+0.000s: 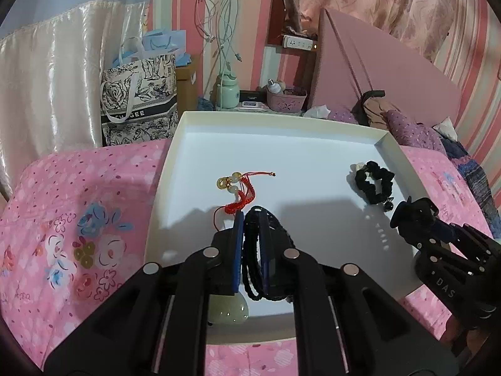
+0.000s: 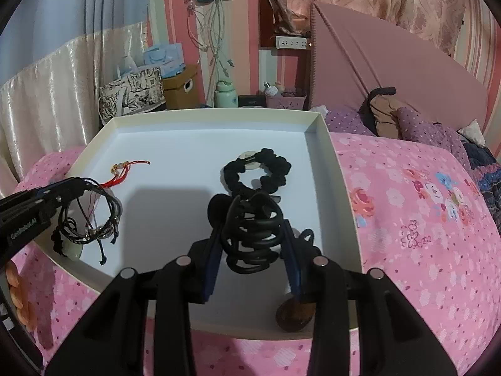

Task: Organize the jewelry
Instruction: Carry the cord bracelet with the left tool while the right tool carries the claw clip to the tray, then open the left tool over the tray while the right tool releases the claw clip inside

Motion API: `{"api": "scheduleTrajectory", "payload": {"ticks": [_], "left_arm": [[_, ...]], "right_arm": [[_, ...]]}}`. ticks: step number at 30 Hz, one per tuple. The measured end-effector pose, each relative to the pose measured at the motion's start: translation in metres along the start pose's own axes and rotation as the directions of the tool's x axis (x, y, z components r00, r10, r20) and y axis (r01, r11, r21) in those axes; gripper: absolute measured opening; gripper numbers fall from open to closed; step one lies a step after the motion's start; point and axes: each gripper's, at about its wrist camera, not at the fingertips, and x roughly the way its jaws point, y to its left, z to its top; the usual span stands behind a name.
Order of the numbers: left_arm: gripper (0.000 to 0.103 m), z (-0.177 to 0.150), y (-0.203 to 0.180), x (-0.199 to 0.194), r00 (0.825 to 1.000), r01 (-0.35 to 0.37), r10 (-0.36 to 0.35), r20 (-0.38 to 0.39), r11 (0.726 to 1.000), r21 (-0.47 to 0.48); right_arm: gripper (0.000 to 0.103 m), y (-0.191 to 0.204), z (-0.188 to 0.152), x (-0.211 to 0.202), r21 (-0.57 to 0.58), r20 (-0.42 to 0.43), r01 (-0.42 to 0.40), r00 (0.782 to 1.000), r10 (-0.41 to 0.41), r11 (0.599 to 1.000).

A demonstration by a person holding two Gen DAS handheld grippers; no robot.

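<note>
A shallow white tray [image 1: 238, 131] lies on a pink floral bed. My left gripper [image 1: 252, 219] is shut on a bundle of black cord bracelets [image 1: 255, 257], held just above the tray's left front; the bundle also shows in the right wrist view [image 2: 94, 219]. A pale green jade pendant [image 1: 228, 311] lies under it. A red cord bracelet with yellow beads [image 1: 238, 191] lies mid-tray. My right gripper [image 2: 250, 216] is shut on a black claw hair clip [image 2: 250, 235]. A black scrunchie [image 2: 263, 169] lies beyond it. A brown object [image 2: 294, 313] lies under the right finger.
The tray [image 2: 341, 188] has low walls on all sides. Pink floral bedding [image 2: 422, 219] surrounds it. A pink headboard [image 2: 391, 62] and purple pillows [image 2: 422, 125] stand at the back right. A printed bag [image 1: 137, 100], a bottle [image 1: 228, 94] and a basket [image 1: 286, 100] stand behind.
</note>
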Motion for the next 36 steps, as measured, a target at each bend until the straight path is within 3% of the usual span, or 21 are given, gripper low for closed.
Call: {"api": "scheduleTrajectory", "payload": {"ticks": [8,25,27,29,33,35,36], "left_arm": [[0.007,-0.009,-0.002,0.014,0.998,-0.052,0.053,-0.021,0.998,0.035],[0.008,-0.016,-0.007,0.034,0.996,-0.037,0.040,-0.083,0.998,0.044],[0.008,-0.016,-0.007,0.034,0.996,-0.036,0.040,-0.085,0.998,0.047],[0.017,-0.017,-0.007,0.033,0.996,-0.037,0.041,-0.083,0.998,0.048],[0.035,-0.017,-0.010,0.024,0.998,-0.039,0.042,-0.053,0.998,0.053],[0.052,-0.017,-0.013,0.018,0.999,-0.031,0.033,-0.040,0.998,0.059],[0.055,-0.017,-0.014,0.015,0.999,-0.031,0.033,-0.032,0.998,0.059]], "right_arm": [[0.037,0.003,-0.009,0.014,-0.043,-0.017,0.040,0.999,-0.041,0.998],[0.038,0.005,-0.012,0.019,-0.040,-0.012,0.049,0.999,-0.050,0.998],[0.042,0.003,-0.012,0.017,-0.037,-0.014,0.046,0.999,-0.046,0.998],[0.054,0.003,-0.012,0.014,-0.031,-0.002,0.051,0.999,-0.051,0.998],[0.055,0.002,-0.011,0.007,-0.032,0.018,0.057,0.998,-0.056,0.998],[0.062,0.001,-0.011,0.005,-0.027,0.020,0.057,0.998,-0.056,0.998],[0.062,0.000,-0.010,0.004,-0.023,0.022,0.057,0.998,-0.056,0.998]]}}
